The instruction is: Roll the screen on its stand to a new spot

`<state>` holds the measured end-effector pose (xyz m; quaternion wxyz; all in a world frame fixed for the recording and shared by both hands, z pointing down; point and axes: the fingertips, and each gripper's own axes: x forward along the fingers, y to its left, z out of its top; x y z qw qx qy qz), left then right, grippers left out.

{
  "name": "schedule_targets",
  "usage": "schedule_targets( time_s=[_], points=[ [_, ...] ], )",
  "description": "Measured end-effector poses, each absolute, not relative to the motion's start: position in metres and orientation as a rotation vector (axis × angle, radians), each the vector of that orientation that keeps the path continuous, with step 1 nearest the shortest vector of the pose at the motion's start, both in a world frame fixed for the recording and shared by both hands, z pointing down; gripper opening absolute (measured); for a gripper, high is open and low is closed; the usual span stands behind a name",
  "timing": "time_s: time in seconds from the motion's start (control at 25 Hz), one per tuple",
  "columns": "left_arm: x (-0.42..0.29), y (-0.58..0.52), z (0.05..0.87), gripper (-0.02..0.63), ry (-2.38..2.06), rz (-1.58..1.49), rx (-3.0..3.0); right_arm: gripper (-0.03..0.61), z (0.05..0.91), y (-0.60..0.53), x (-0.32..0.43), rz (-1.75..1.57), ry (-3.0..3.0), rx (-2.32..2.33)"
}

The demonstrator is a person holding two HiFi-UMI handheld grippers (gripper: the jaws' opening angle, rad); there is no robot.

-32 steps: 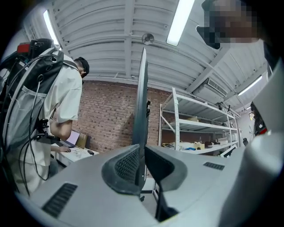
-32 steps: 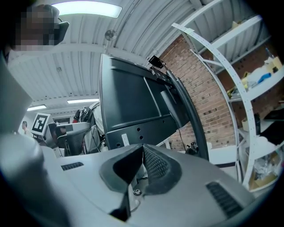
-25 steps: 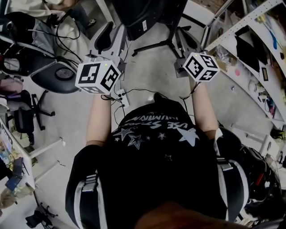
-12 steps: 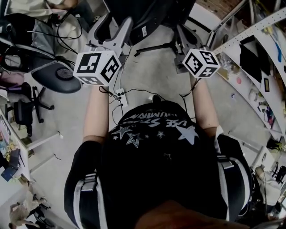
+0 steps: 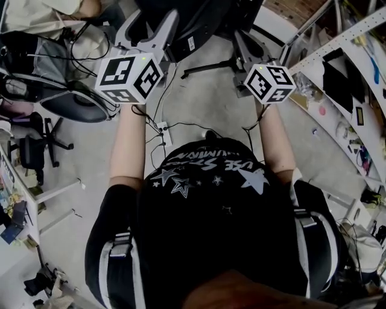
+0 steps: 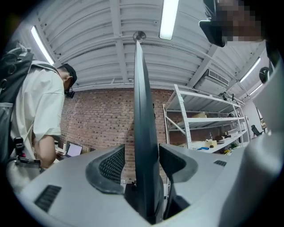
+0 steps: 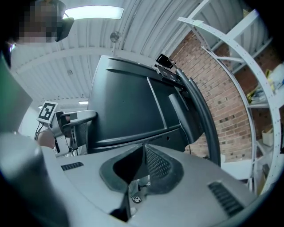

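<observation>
The dark screen (image 5: pixel 199 15) stands on its stand, whose legs (image 5: pixel 211 63) spread over the concrete floor ahead of me. My left gripper (image 5: pixel 148 29) is at the screen's left edge. In the left gripper view that edge (image 6: pixel 144 111) runs upright between the jaws, with a gap on each side, so the left gripper (image 6: pixel 141 153) is open. My right gripper (image 5: pixel 244 47) is near the screen's lower right. From the right gripper view the screen's back (image 7: pixel 133 106) is beyond the right gripper (image 7: pixel 143 148), whose pads meet with nothing seen between them.
Office chairs (image 5: pixel 78 105) and bags crowd the left. Cables and a power strip (image 5: pixel 163 130) lie on the floor in front of me. Metal shelving (image 5: pixel 344 66) runs along the right. A person in a white shirt (image 6: pixel 40 111) stands beyond the screen by a brick wall.
My left gripper has moved forward along the screen's left side and its jaws have spread apart off the edge. The right gripper has barely moved.
</observation>
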<state>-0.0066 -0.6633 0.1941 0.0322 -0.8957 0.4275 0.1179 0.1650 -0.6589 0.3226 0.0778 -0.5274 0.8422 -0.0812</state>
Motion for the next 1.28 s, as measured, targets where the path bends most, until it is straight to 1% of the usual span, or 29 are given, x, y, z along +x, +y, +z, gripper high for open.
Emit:
schedule_targets(
  time_s=[0.28,0.32,0.36,1.28],
  points=[
    [-0.006,-0.663,0.188,0.236,1.337,0.366,-2.761,0.008,0.302,-0.658,0.159,-0.14,2.539,-1.572],
    [-0.006,-0.661,0.188,0.23,1.331,0.377,-2.774,0.008,0.299,-0.657,0.157,-0.125,2.544,-1.571],
    [-0.005,-0.66,0.188,0.186,1.328,0.383,-2.783,0.008,0.297,-0.655,0.156,-0.111,2.549,-1.57],
    [-0.01,-0.631,0.19,0.167,1.294,0.465,-2.818,0.008,0.292,-0.61,0.131,-0.091,2.501,-1.643]
  ],
)
